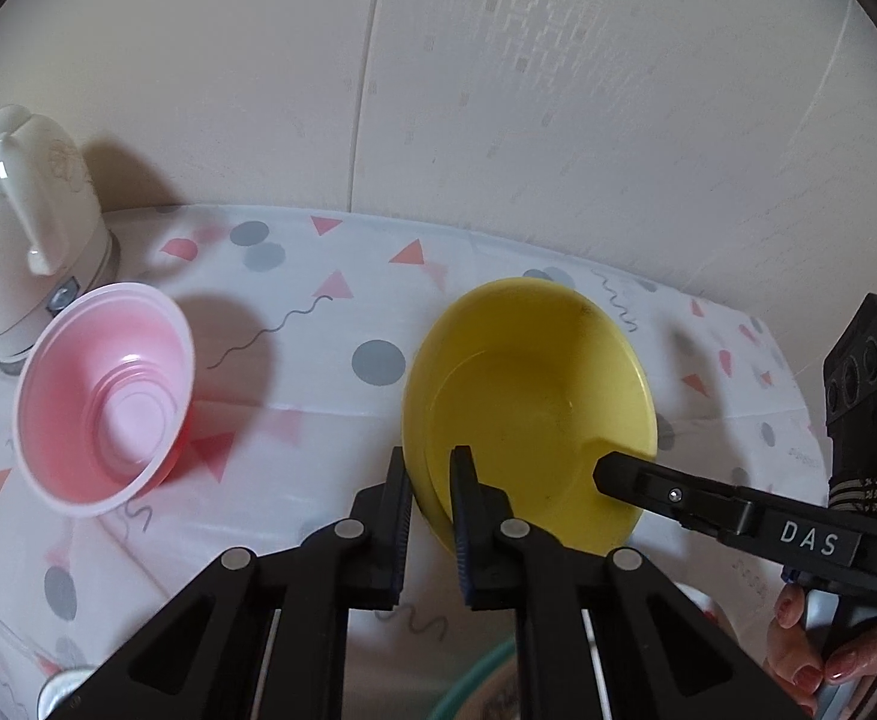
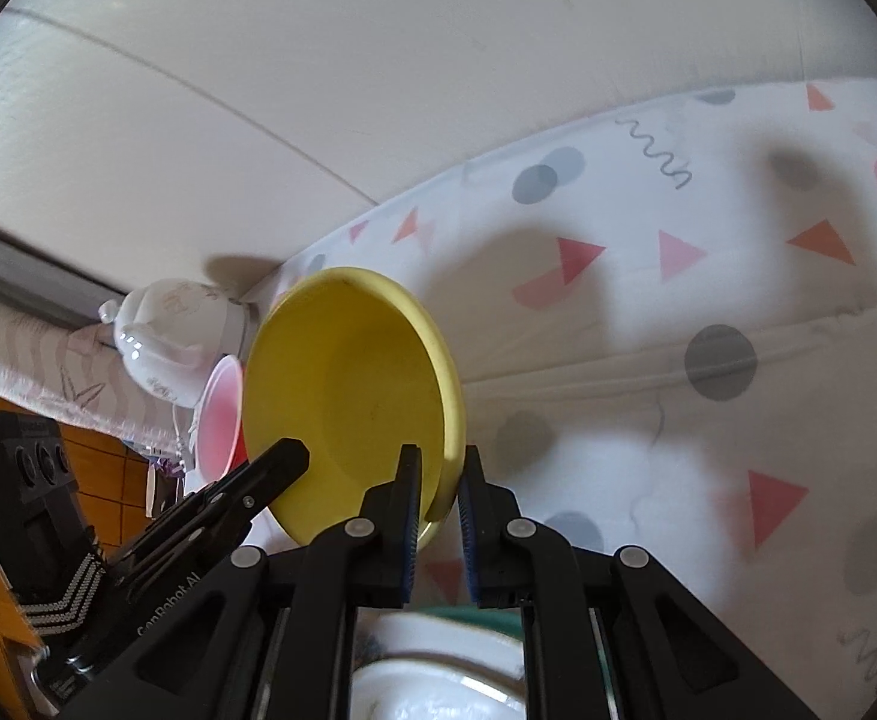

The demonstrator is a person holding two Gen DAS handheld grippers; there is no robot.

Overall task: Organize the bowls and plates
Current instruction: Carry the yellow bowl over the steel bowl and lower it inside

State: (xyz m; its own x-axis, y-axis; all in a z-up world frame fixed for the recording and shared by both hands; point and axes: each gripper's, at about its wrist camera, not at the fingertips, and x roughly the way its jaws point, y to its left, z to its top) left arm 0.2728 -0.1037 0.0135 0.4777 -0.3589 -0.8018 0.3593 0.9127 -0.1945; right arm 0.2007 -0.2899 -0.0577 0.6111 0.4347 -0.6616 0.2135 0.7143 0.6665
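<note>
Both tongs, left gripper (image 1: 429, 474) and right gripper (image 2: 441, 474), pinch the shallow yellow plastic bowl's (image 1: 528, 408) rim; uneven pull risks slipping.

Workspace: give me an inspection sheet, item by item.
Surface: table under a white cloth printed with triangles, dots and squiggles.
Job's things: yellow bowl held tilted off the cloth; pink bowl tilted to its left; white dishes low in the right wrist view.
Clutter: white teapot at the back left.
Grippers: left hand-held gripper shut on the yellow bowl's rim; right hand-held gripper shut on the rim's other side.
Cables: nothing seen.
Surroundings: pale wall behind the table; a hand on the right gripper's handle.
</note>
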